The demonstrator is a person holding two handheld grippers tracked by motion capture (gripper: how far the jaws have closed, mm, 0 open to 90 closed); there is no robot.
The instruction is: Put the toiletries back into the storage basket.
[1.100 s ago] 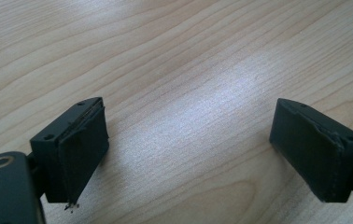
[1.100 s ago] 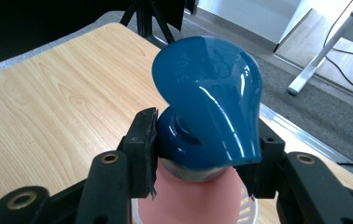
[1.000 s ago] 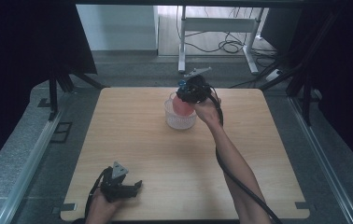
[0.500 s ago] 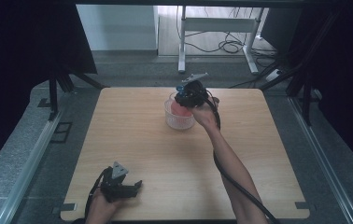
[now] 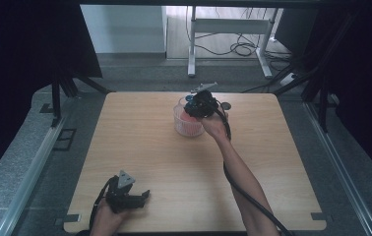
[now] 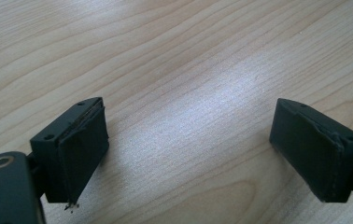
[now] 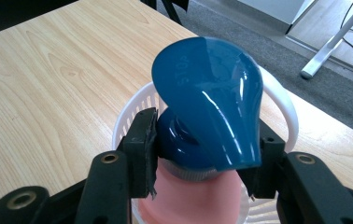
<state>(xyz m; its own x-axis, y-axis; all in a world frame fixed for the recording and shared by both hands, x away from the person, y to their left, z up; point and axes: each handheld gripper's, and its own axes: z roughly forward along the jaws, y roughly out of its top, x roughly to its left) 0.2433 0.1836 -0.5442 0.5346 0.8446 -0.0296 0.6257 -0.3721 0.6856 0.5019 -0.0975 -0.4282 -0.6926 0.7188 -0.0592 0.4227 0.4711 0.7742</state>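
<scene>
My right gripper (image 7: 207, 149) is shut on the neck of a pink bottle (image 7: 184, 203) with a glossy blue cap (image 7: 212, 107). The bottle stands upright, its lower part inside a white slatted basket (image 7: 282, 105). From above, the right gripper (image 5: 197, 105) hovers over the basket (image 5: 179, 125) at the table's far middle, and pink shows through its wall. The left gripper (image 5: 137, 197) lies near the front left edge with its jaws level. Its own camera shows the left gripper (image 6: 188, 144) open over bare wood, nothing between the pads (image 6: 83, 144).
The wooden table (image 5: 139, 147) ends in grey floor strips on both sides. Behind the far edge stand a white desk frame (image 5: 233, 29) and floor cables. Dark curtains flank the table. The right gripper's cable trails along the forearm (image 5: 238, 172).
The right gripper has sunk with the bottle, bringing it lower into the basket. The left gripper has stayed where it was.
</scene>
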